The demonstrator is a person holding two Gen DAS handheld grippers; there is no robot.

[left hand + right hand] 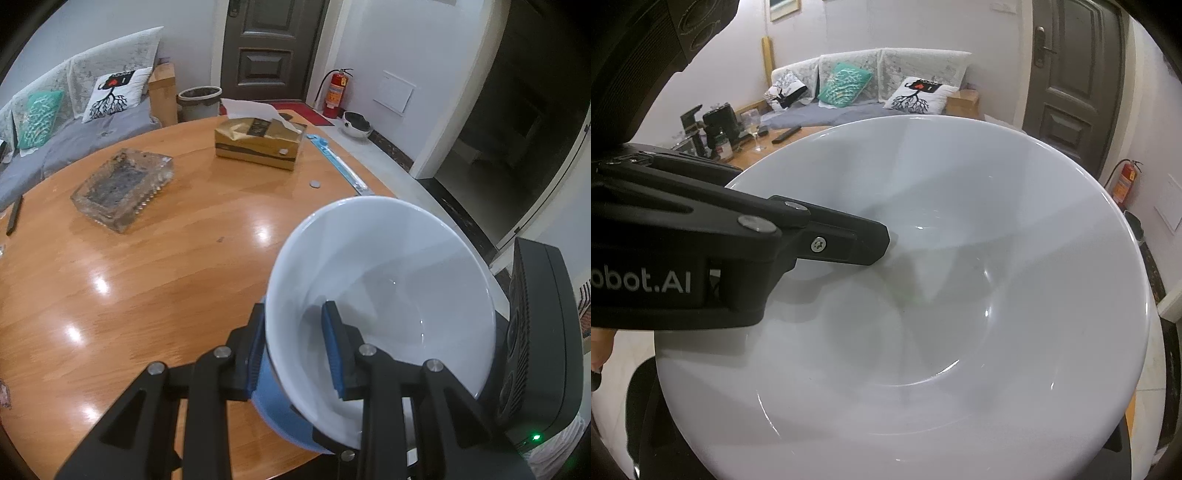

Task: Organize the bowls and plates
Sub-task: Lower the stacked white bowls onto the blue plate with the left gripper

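My left gripper (pixel 295 343) is shut on the rim of a bowl (pixel 388 280), white inside and blue outside. One blue-padded finger is inside the bowl and the other is outside its wall. The bowl is tilted and held over the near right edge of the round wooden table (pixel 147 277). In the right wrist view the bowl (pixel 942 314) fills most of the frame, and the left gripper's finger (pixel 846 240) reaches into it from the left. The right gripper's own fingers are hidden by the bowl. Its black body (pixel 535 339) stands just right of the bowl.
On the table are a glass ashtray (pixel 123 188), a gold tissue box (pixel 258 142), a coin (pixel 314 183) and a blue strip (pixel 338 164) near the far edge. A sofa (pixel 55 140), a bin (pixel 199 101), a door and a fire extinguisher (pixel 337 92) stand beyond. A wine glass (pixel 753 127) and dark items stand at the table's far side.
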